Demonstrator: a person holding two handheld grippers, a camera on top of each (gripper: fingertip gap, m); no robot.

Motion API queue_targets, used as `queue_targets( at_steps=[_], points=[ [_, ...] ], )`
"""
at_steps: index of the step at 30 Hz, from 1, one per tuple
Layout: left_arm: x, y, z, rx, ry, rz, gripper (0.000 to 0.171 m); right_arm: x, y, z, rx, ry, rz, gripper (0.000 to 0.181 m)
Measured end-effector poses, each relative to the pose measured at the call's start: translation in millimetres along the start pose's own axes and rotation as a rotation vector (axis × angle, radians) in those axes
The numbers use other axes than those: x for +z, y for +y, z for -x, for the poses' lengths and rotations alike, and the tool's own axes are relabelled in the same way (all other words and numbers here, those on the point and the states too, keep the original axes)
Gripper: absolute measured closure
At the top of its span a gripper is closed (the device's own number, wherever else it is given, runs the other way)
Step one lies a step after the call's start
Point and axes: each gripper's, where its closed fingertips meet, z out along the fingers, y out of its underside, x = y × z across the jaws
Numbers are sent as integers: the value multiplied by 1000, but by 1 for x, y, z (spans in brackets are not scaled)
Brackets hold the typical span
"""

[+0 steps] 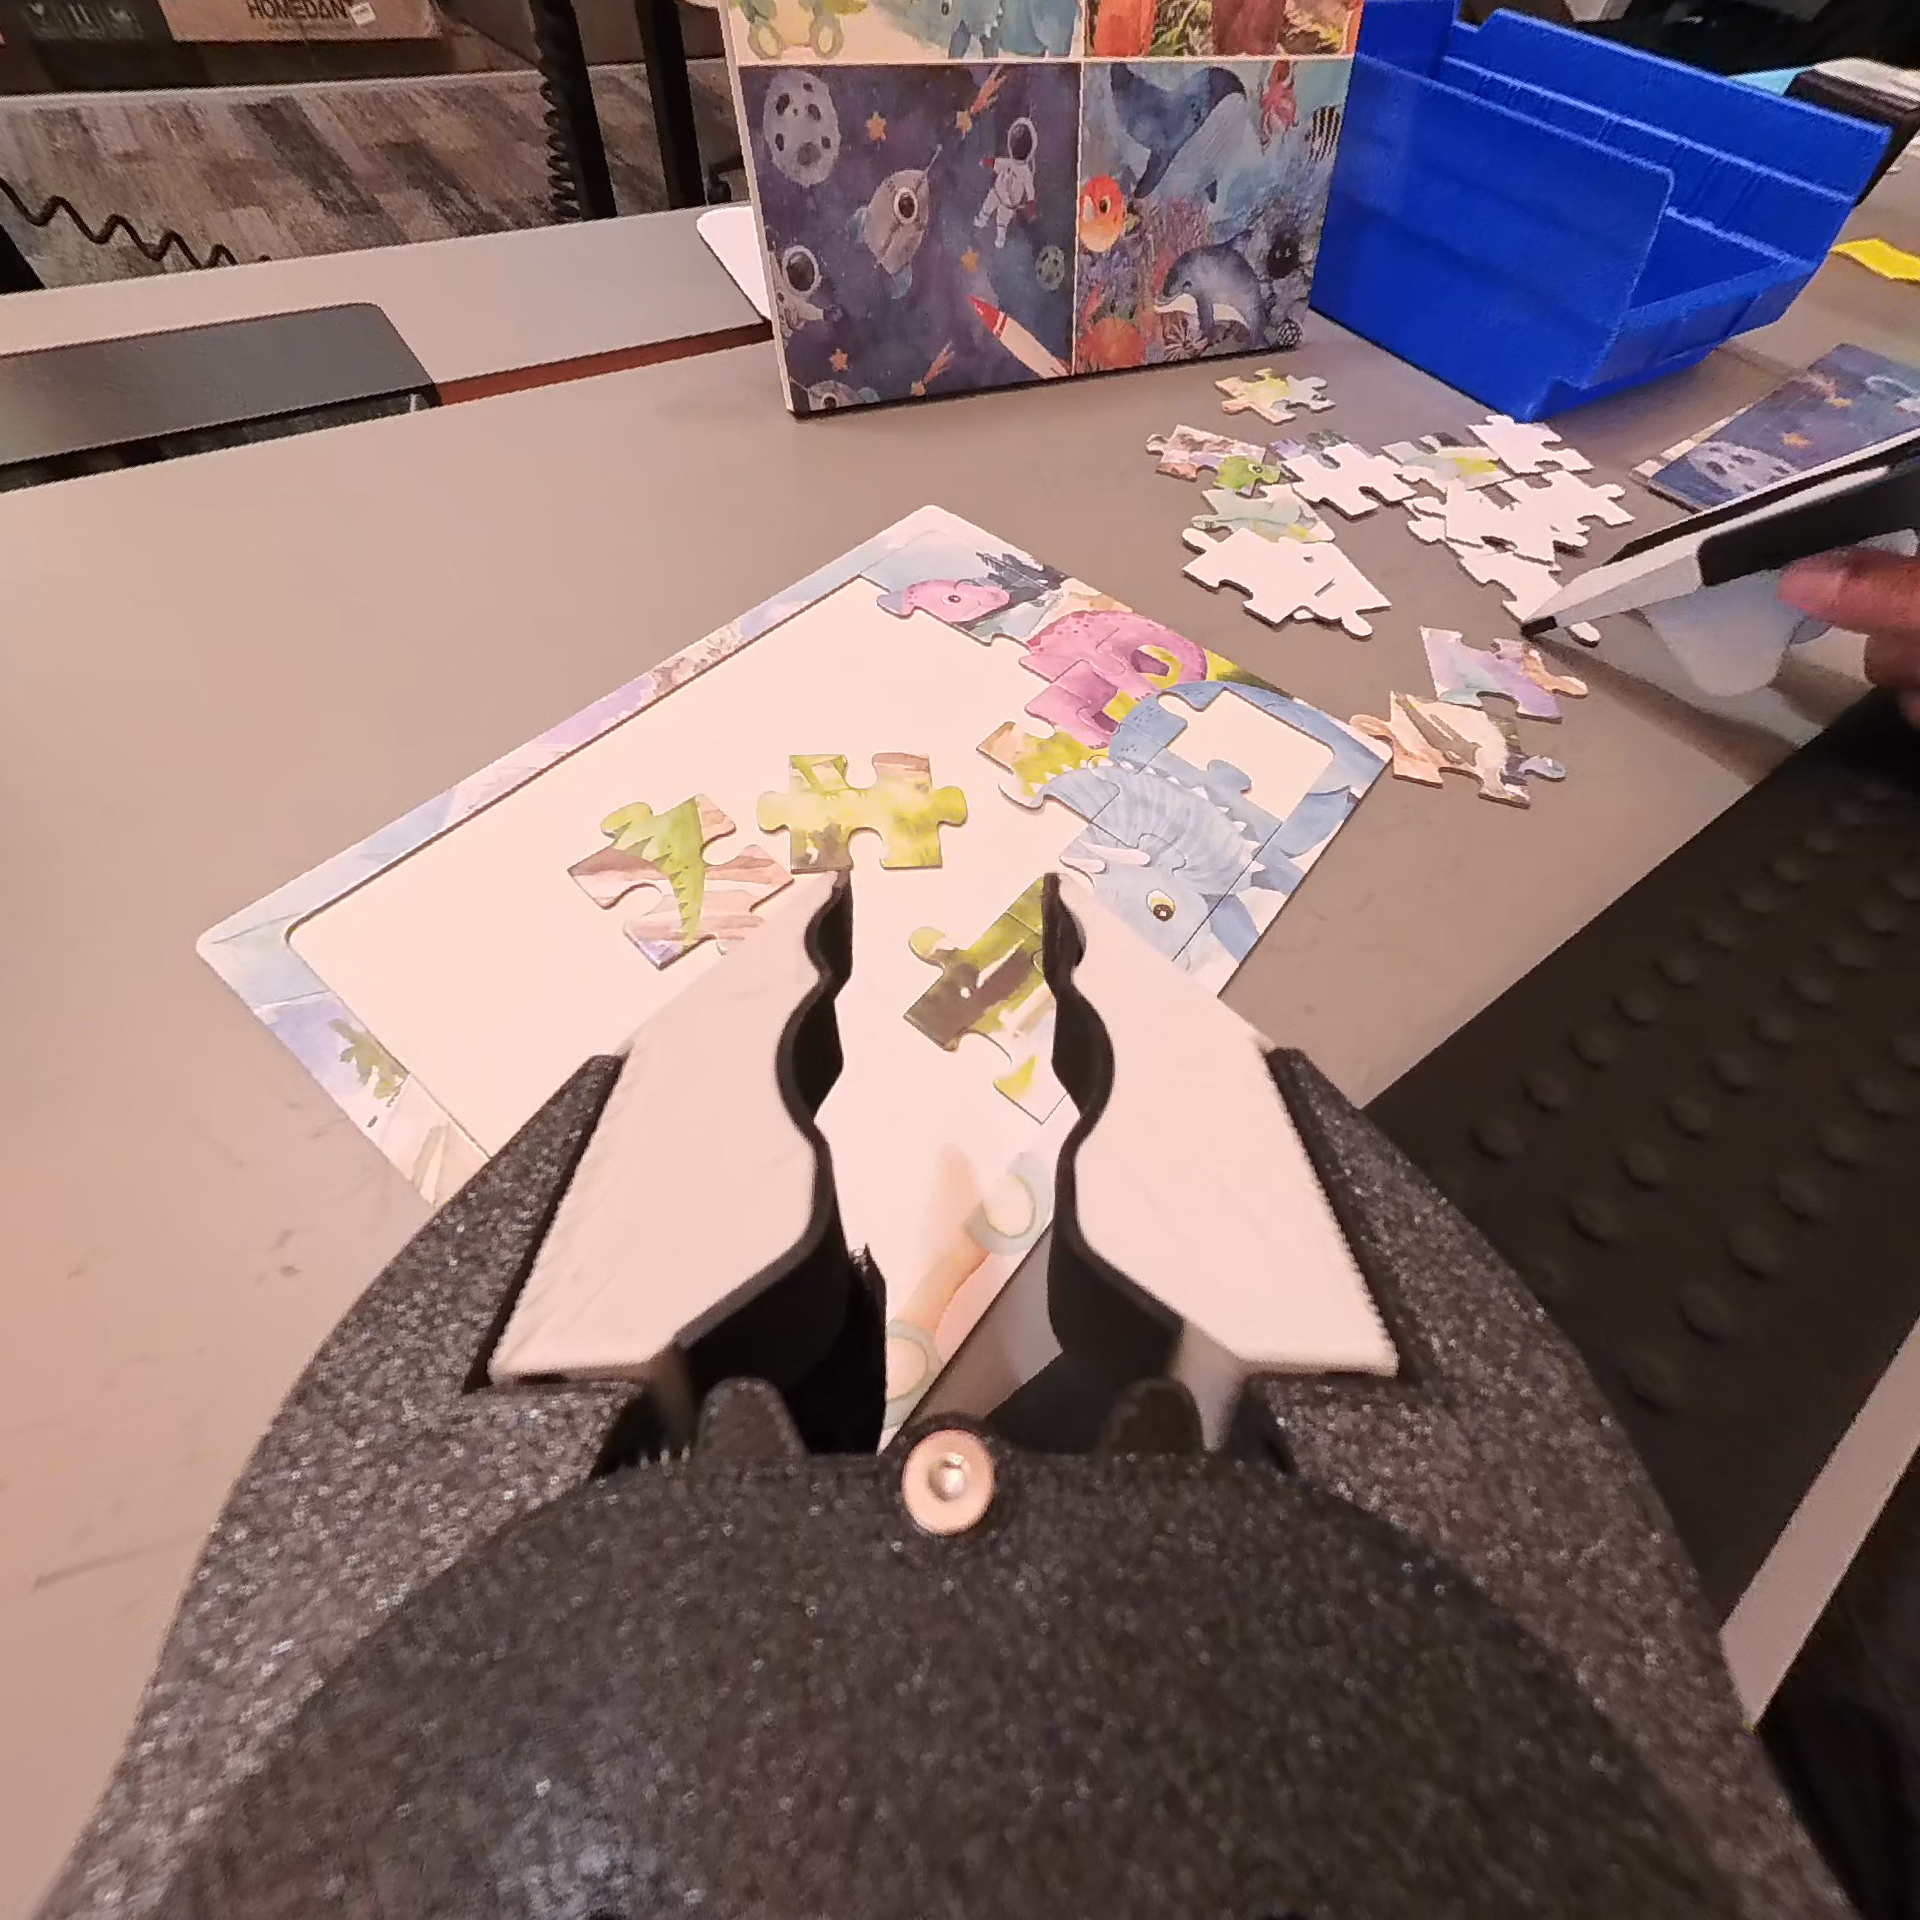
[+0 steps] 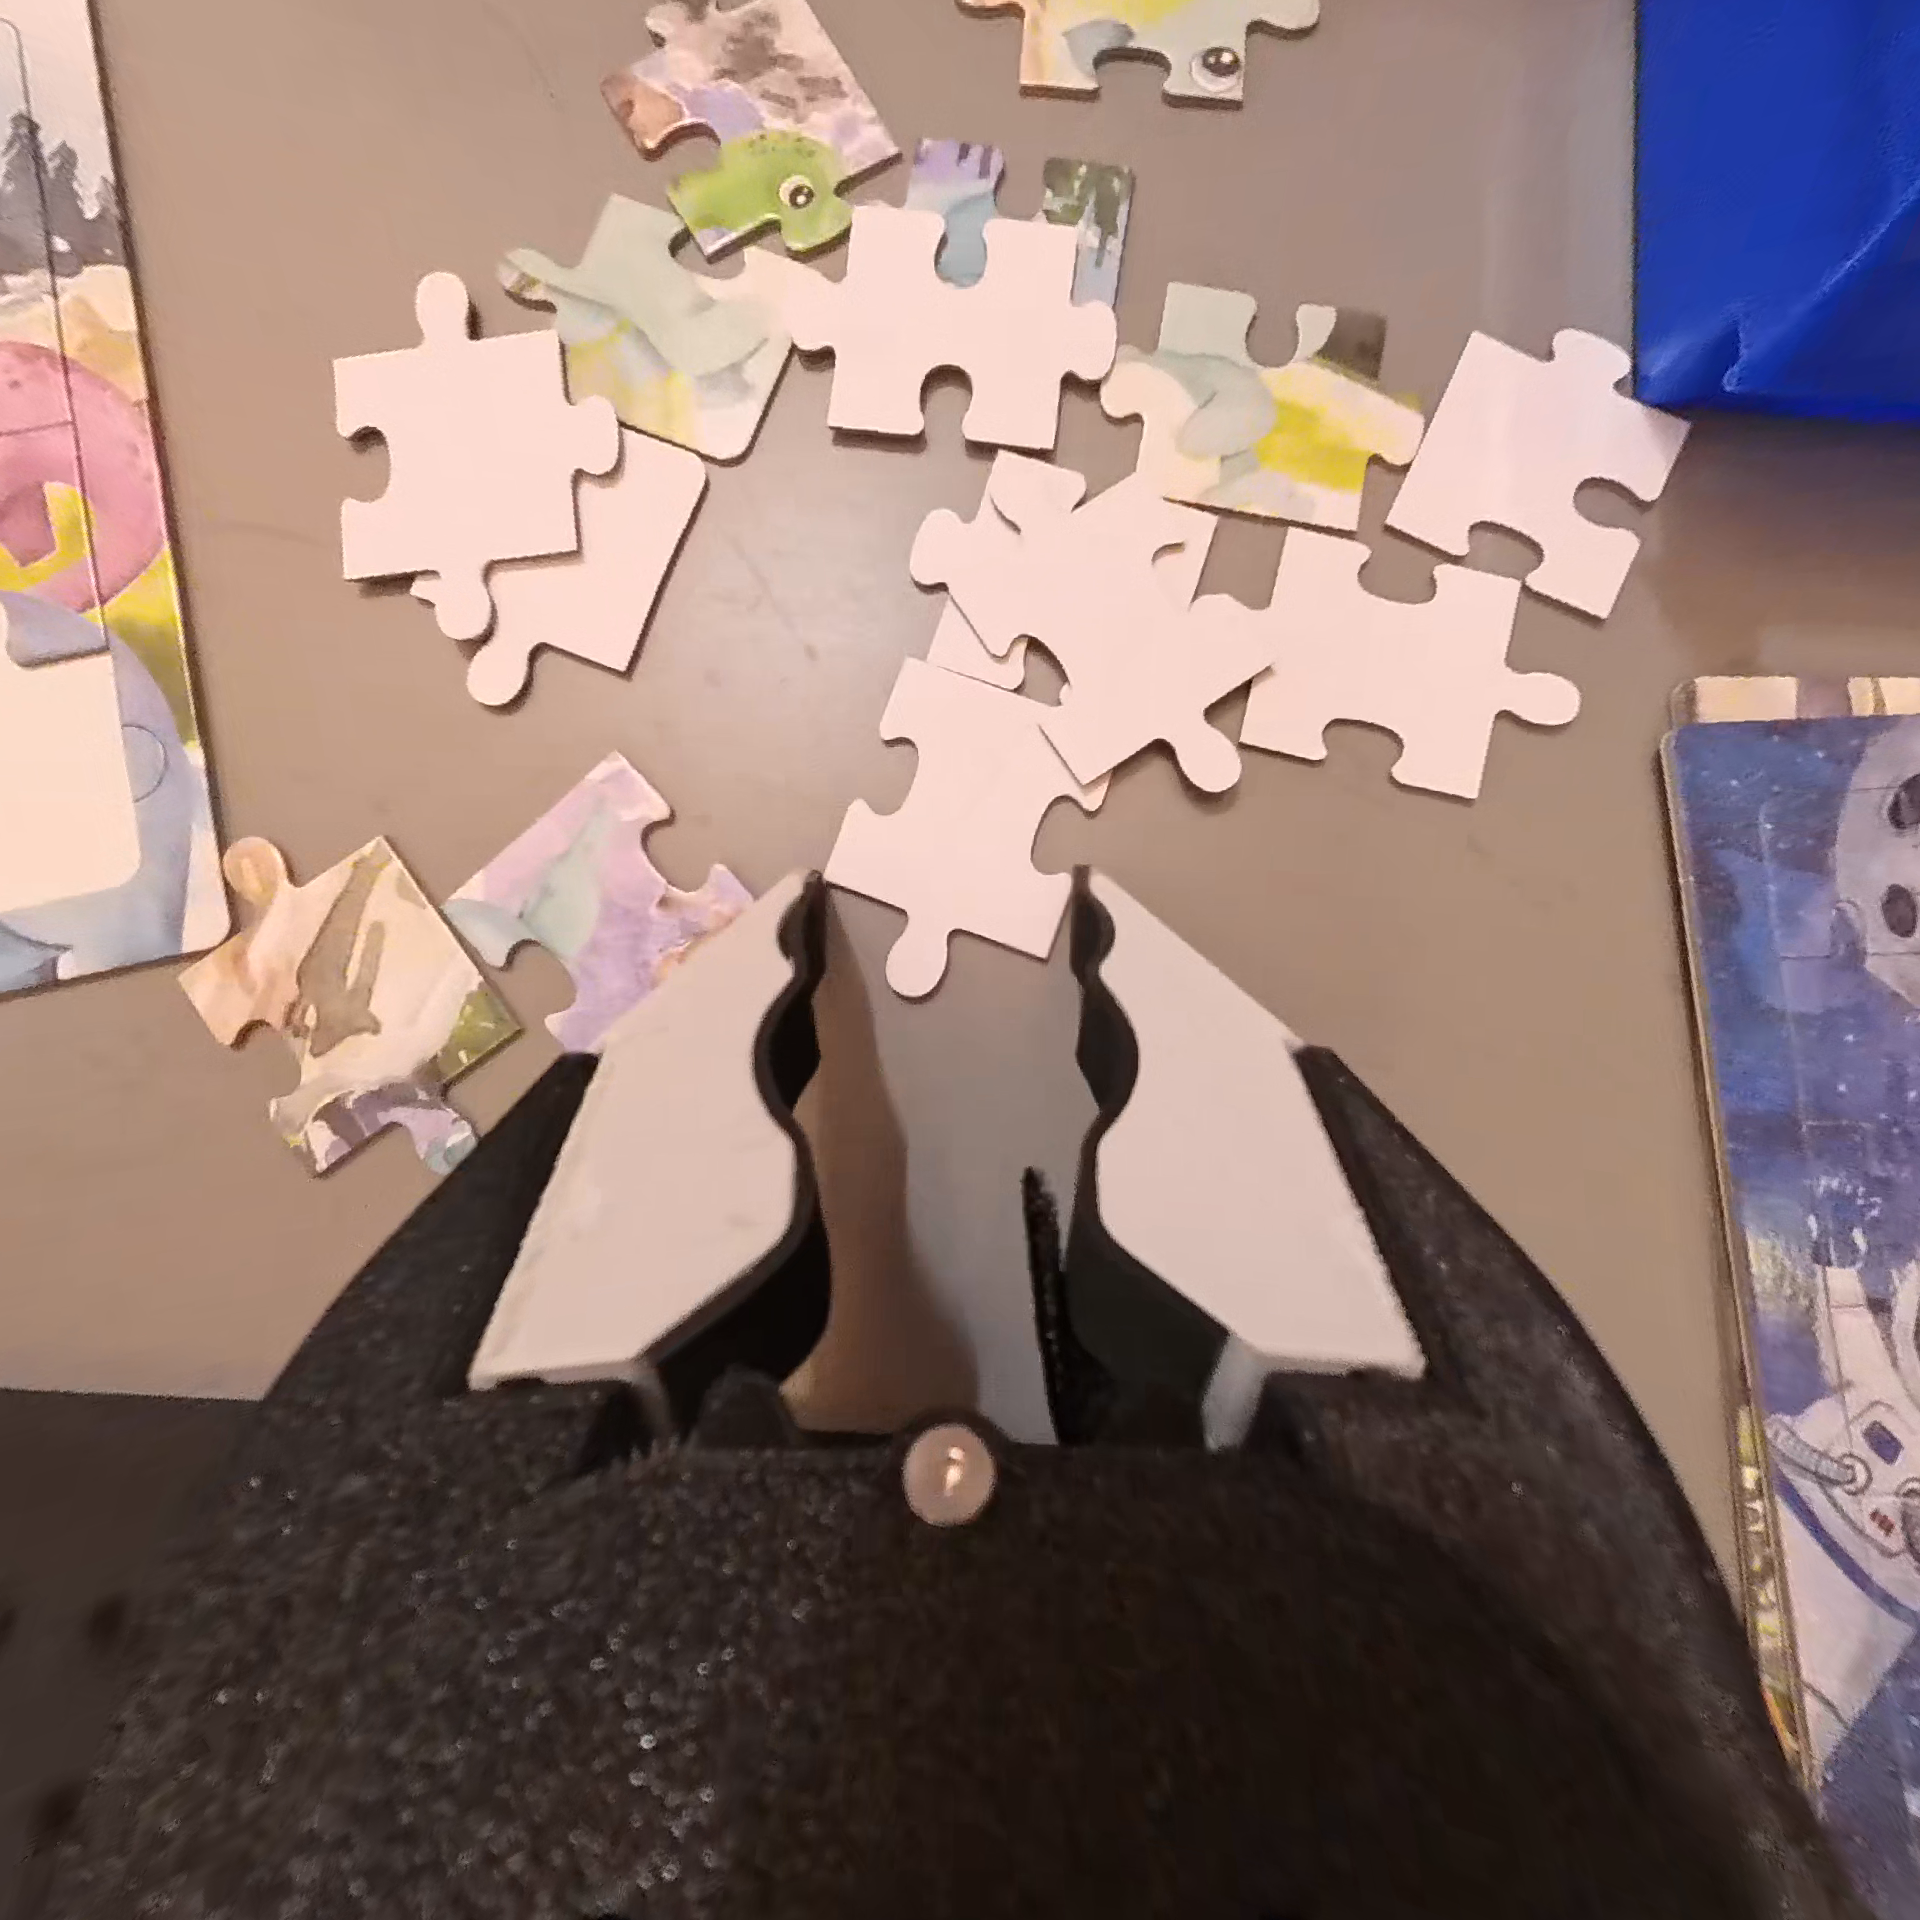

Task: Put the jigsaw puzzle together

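The puzzle tray [image 1: 436,831] lies on the grey table, with joined dinosaur pieces [image 1: 1164,769] along its right side. Three loose pieces lie inside it: a green one [image 1: 862,810], a striped one [image 1: 681,878] and a dark green one [image 1: 982,987]. My left gripper [image 1: 948,883] is open and empty, hovering over the tray with the dark green piece between its fingers. My right gripper [image 2: 945,883] is open and empty above a pile of loose pieces [image 2: 1122,613], many face down and white. The nearest white piece [image 2: 961,831] lies between its fingertips. The right gripper also shows in the left wrist view [image 1: 1558,613].
A picture-covered puzzle box [image 1: 1039,197] stands behind the tray. A blue bin [image 1: 1600,218] sits at the back right. A finished space puzzle board [image 2: 1808,1039] lies at the right. A black dimpled mat [image 1: 1683,1143] runs along the table's near right edge. The tips of one gripper are about 35 cm away from the tips of the other.
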Motion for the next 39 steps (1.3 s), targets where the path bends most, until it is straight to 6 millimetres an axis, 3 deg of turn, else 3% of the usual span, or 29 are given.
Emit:
queue_targets(
  at_steps=[2, 9, 13, 17, 21, 23, 26, 28, 31, 33, 35, 36, 37, 39],
  points=[
    [0, 0, -1, 4, 0, 1, 135, -1, 0, 2, -6, -20, -7, 150],
    [7, 8, -3, 51, -19, 62, 132, -11, 1, 4, 55, -208, -17, 151],
    [12, 15, -5, 106, -43, 114, 130, -38, -8, 29, 62, -443, -74, 151],
    [14, 17, -6, 137, -60, 127, 130, -70, -25, 78, 30, -722, -134, 151],
    [13, 15, -14, 165, -15, 114, 128, -113, -26, 152, -10, -1175, -48, 151],
    [8, 13, -40, 226, 142, 86, 127, -133, -20, 189, -81, -1386, 39, 152],
    [-20, 8, -91, 295, 500, 30, 129, -160, -11, 230, -181, -1669, 216, 151],
    [-34, -13, -94, 272, 553, -50, 133, -173, -12, 247, -218, -1820, 327, 151],
    [-56, -45, -92, 207, 656, -183, 132, -176, -12, 265, -268, -1949, 483, 151],
    [-69, -45, -99, 207, 776, -163, 138, -177, -18, 277, -274, -2023, 565, 151],
    [-68, -42, -96, 232, 770, -137, 155, -172, -19, 288, -289, -2051, 634, 151],
    [-64, -39, -92, 253, 750, -118, 168, -171, -21, 292, -291, -2075, 659, 170],
    [-60, -37, -85, 240, 728, -98, 169, -168, -28, 294, -251, -2102, 666, 181],
    [-55, -36, -71, 90, 727, -53, 170, -147, -45, 302, -163, -2063, 580, 167]
  ],
)
